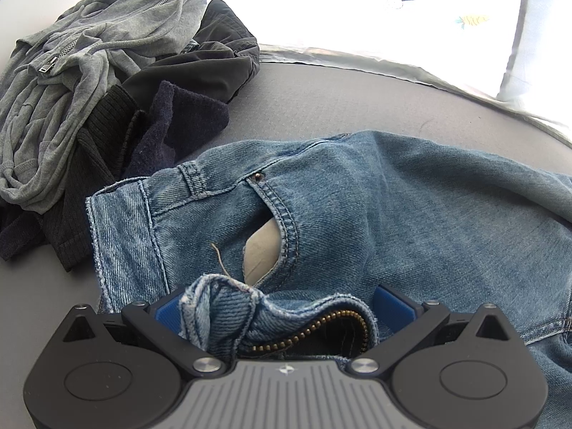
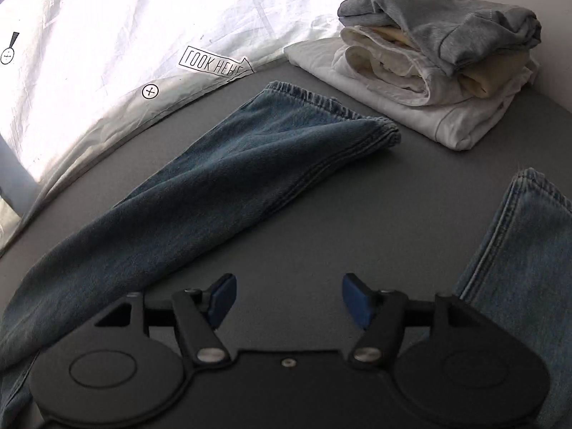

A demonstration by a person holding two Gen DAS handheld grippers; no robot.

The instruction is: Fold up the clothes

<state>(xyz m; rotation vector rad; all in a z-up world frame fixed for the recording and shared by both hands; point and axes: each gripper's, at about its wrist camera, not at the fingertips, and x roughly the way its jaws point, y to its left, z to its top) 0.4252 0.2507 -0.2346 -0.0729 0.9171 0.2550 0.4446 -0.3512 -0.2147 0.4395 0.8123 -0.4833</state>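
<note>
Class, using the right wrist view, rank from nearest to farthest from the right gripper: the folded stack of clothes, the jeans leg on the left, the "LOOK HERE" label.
From the right gripper:
1. Jeans leg, left, alongside.
2. Folded stack, far right.
3. "LOOK HERE" label, far left, on the white sheet.

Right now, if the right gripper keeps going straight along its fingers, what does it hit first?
Probably bare grey tabletop. The right gripper is open with nothing between its fingers, pointing down into the gap between the two jeans legs. The folded stack lies farther off; depth is uncertain.
</note>
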